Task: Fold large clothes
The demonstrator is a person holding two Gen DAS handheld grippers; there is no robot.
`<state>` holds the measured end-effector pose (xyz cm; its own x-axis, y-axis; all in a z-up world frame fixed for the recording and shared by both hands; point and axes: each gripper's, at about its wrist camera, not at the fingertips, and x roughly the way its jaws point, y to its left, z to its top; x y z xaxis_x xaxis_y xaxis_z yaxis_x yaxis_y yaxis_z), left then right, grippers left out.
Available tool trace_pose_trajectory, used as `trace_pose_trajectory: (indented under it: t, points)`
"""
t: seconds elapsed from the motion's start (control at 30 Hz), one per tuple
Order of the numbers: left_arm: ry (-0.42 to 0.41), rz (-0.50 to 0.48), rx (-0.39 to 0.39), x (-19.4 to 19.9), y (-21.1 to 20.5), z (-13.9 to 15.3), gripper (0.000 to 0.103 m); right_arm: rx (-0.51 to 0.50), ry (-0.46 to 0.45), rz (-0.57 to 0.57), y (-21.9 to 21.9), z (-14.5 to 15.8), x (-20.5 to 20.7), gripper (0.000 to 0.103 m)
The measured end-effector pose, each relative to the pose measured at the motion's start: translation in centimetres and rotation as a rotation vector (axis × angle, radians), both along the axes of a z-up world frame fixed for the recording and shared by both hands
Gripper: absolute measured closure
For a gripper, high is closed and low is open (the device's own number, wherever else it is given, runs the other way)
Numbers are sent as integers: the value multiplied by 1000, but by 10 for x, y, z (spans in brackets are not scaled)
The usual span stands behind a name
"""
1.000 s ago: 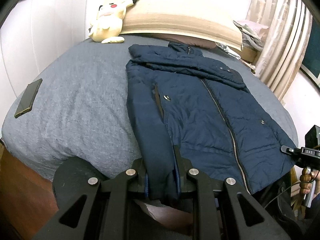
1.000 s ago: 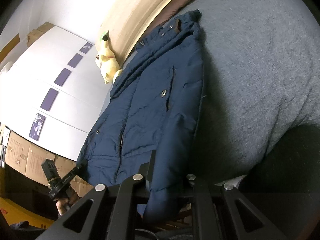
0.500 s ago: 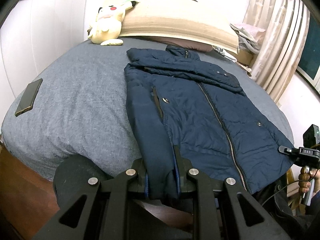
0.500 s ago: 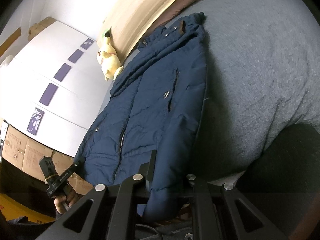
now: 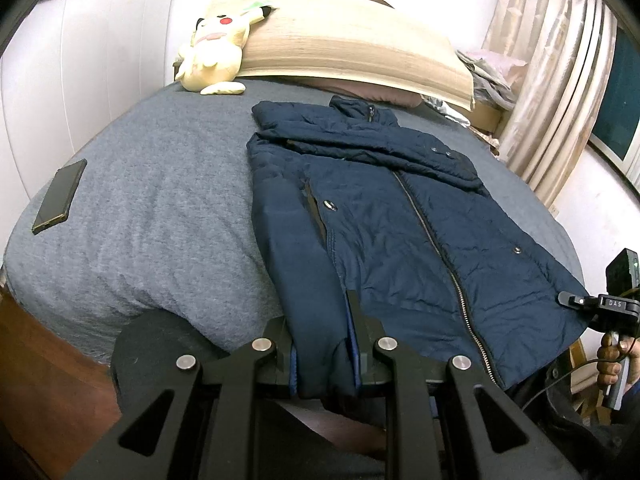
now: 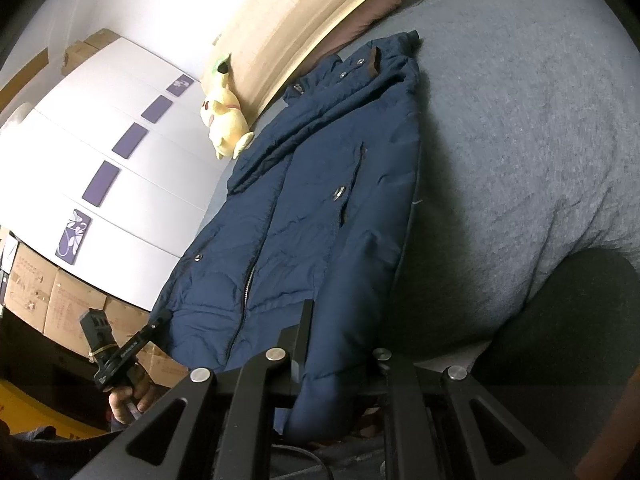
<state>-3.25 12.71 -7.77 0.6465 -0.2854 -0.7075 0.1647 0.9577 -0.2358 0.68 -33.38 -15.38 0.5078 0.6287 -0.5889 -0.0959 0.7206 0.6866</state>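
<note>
A navy blue padded jacket (image 5: 400, 220) lies front up on a grey bed (image 5: 152, 200), collar toward the headboard, sleeves folded across the chest. My left gripper (image 5: 322, 344) is shut on the jacket's bottom left hem corner at the bed's near edge. My right gripper (image 6: 340, 348) is shut on the bottom right hem corner of the jacket (image 6: 320, 208). The right gripper also shows in the left wrist view (image 5: 576, 302), and the left gripper in the right wrist view (image 6: 158, 322).
A dark phone (image 5: 60, 196) lies on the bed's left side. A yellow plush toy (image 5: 216, 56) leans on the beige headboard (image 5: 360, 52). Curtains (image 5: 552, 92) hang at the right. Cardboard boxes (image 6: 48, 296) stand by the white wardrobe.
Both grippers have pulled back slightly with the hem, so the jacket sits a little farther away and flatter on the bed.
</note>
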Motion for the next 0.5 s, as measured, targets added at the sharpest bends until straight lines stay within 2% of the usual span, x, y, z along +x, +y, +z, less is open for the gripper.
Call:
trace_pose_trajectory:
  t: [0.5]
  points:
    - [-12,-7,-26,-1,8,7,83,-7,-35,32,-5,13,1,91]
